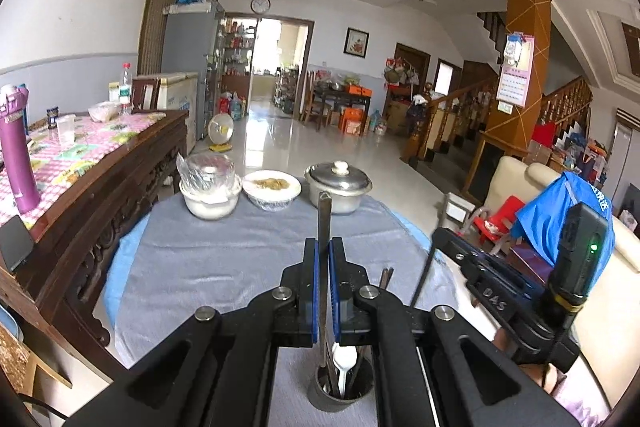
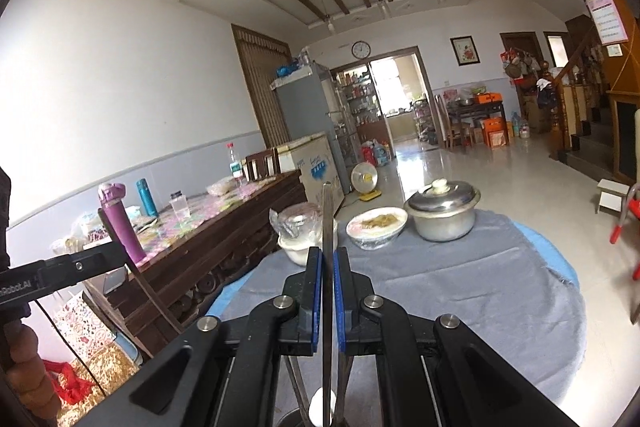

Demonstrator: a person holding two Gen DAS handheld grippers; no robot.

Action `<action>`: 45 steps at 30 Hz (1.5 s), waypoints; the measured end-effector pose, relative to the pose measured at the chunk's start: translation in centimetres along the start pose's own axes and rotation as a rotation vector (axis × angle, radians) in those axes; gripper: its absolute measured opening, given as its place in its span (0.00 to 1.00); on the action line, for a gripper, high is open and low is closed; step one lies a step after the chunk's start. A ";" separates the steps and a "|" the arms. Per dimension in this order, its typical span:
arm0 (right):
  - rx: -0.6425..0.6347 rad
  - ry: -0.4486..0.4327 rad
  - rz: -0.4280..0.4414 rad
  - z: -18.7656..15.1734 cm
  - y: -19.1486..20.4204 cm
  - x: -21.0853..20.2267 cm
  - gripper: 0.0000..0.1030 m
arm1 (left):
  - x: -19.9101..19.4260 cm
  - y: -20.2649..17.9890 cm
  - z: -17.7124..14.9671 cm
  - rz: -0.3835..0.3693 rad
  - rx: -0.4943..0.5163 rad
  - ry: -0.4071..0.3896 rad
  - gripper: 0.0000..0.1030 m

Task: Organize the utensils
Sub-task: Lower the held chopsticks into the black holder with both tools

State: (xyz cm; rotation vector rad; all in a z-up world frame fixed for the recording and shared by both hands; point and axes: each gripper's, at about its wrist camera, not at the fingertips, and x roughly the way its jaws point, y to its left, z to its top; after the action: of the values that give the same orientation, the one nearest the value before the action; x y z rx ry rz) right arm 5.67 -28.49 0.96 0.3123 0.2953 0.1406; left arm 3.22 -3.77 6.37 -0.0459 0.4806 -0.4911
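My left gripper [image 1: 324, 247] is shut on a thin dark chopstick [image 1: 323, 223] that stands upright, its lower end in a dark utensil cup [image 1: 340, 391] below the fingers. The cup holds a white plastic spoon [image 1: 345, 359] and other dark sticks. My right gripper [image 2: 327, 255] is shut on another upright metal chopstick [image 2: 327, 219] above the same cup [image 2: 296, 419], whose rim barely shows. The right gripper also shows in the left wrist view [image 1: 472, 259], holding its stick. The left gripper shows at the left of the right wrist view [image 2: 80, 267].
A round table with a grey cloth [image 1: 224, 259] carries a covered white bowl [image 1: 210, 191], a wrapped plate of food [image 1: 272, 187] and a lidded steel pot [image 1: 338, 183] at the far edge. A wooden sideboard [image 1: 100, 187] stands left, a sofa [image 1: 600, 307] right.
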 end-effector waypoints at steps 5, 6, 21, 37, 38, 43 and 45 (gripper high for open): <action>0.010 0.041 -0.001 -1.4 -0.4 1.2 0.06 | 1.2 0.1 -1.0 -0.004 -0.010 0.048 0.05; 0.014 0.046 -0.001 -1.6 -0.6 1.3 0.06 | 1.4 0.1 -1.2 -0.003 -0.011 0.054 0.05; 0.037 0.097 0.008 -3.4 -1.2 1.9 0.06 | 3.9 0.1 -2.9 0.020 -0.019 0.130 0.05; 0.044 0.144 -0.002 -5.1 -1.5 2.5 0.06 | 5.5 0.8 -3.9 0.024 -0.037 0.178 0.05; 0.044 0.146 -0.003 -5.1 -1.5 2.6 0.06 | 5.5 0.8 -4.0 0.023 -0.038 0.180 0.05; 0.045 0.152 -0.002 -5.2 -1.6 2.8 0.06 | 5.9 1.0 -4.1 0.023 -0.042 0.190 0.05; 0.047 0.153 -0.001 -5.3 -1.6 2.9 0.06 | 6.1 1.0 -4.2 0.024 -0.043 0.195 0.05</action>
State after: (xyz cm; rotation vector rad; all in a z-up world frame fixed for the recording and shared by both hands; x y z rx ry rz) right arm 6.94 -27.98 -5.15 0.3486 0.4509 0.1576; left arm 6.51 -5.42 -0.13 -0.0340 0.6822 -0.4642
